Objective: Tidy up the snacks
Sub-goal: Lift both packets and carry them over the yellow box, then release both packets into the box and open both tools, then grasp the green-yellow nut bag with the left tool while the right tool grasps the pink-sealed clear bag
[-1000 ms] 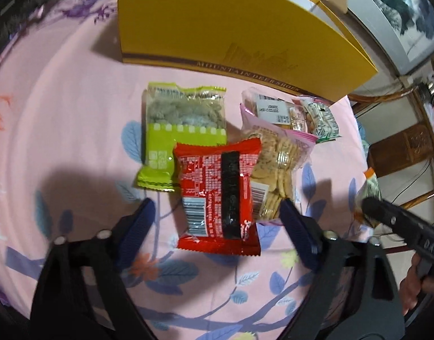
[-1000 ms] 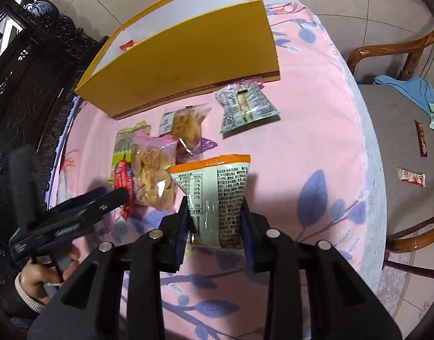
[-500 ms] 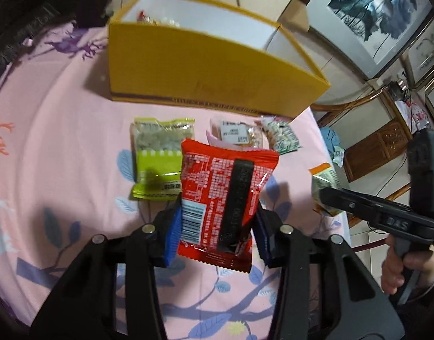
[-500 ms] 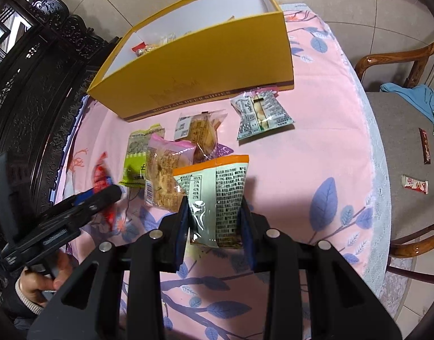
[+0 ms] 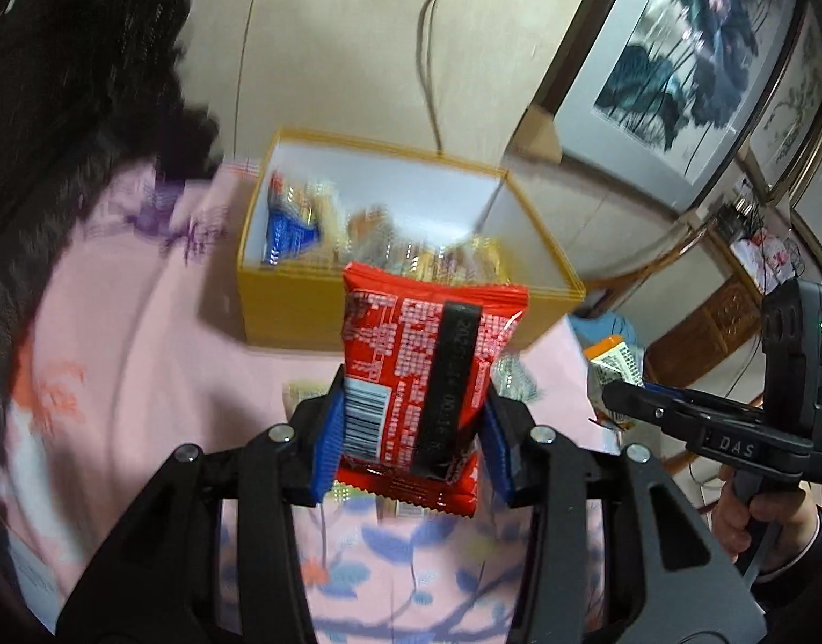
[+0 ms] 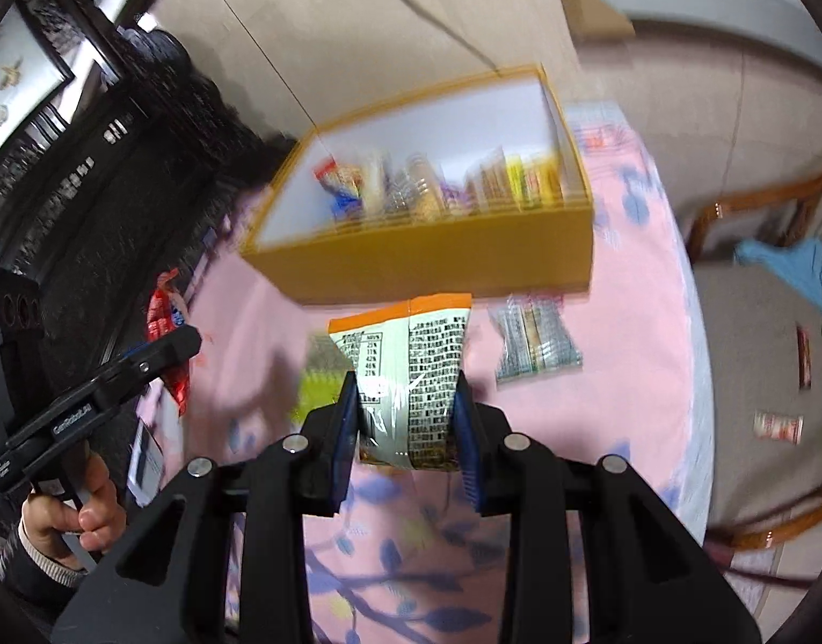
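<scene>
Left gripper (image 5: 411, 443): blue pads pinch the lower part of a red snack packet (image 5: 429, 378), held upright off the table, barcode side facing the camera.
Right gripper (image 6: 406, 429): jaws pressed onto an orange-topped snack bag (image 6: 411, 370), also lifted.
Yellow box (image 6: 432, 263): open top, white inside, blurred packets along its near wall; bare white floor behind them toward the far wall.
Box edges: near rim sits beyond both held packets; the red packet's top edge overlaps the near rim in the left view.
Pink floral tablecloth (image 6: 641, 333): a clear striped packet (image 6: 537, 338) lies just right of the orange-topped bag; a green packet (image 6: 317, 381) lies left of it.
Table edge: right side curves beside a wooden chair (image 6: 754, 214).
</scene>
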Demonstrator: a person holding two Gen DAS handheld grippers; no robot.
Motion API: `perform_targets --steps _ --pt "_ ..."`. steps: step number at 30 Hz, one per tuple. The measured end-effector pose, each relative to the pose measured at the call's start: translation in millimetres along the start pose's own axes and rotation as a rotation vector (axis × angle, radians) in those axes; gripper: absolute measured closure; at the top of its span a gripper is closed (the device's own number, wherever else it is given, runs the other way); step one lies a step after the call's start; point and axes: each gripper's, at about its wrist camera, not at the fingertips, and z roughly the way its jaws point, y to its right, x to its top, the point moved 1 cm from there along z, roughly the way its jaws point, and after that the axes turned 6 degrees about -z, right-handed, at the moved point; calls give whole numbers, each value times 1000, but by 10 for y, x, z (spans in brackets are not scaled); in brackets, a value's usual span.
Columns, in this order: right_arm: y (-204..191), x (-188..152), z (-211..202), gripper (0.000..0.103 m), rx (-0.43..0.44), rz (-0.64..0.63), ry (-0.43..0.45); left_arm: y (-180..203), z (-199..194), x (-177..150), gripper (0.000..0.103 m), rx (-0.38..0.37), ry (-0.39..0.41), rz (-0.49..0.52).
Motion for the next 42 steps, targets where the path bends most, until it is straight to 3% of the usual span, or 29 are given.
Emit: perform_targets --steps 6,15,17,18,20,24,30,37,40,42 --pt "-118 687 -207 70 -8 -81 142 242 -73 731 59 -25 112 70" --pt "-167 1482 -168 67 -70 -183 267 510 127 1611 56 5 217 147" --pt "-148 1641 -153 53 -132 -173 293 509 247 1761 7 106 211 126" --pt "-134 1681 -204 38 -153 -150 321 513 239 1801 5 150 228 105" --pt "-130 1663 -376 33 -140 -123 401 515 148 1817 5 126 253 78" --pt "-80 1454 -444 33 -139 -99 385 364 -28 1652 2 102 265 13" --pt "94 782 -185 33 -141 -16 215 -26 -144 1080 2 151 224 -74" --pt "123 -120 219 33 -103 124 -22 -405 -148 220 2 241 108 -143" --pt "-24 -378 480 33 -65 159 -129 -596 -133 -131 2 264 19 -193" --pt "-99 -458 605 33 -49 170 -174 -673 -173 -260 2 281 -1 -196"
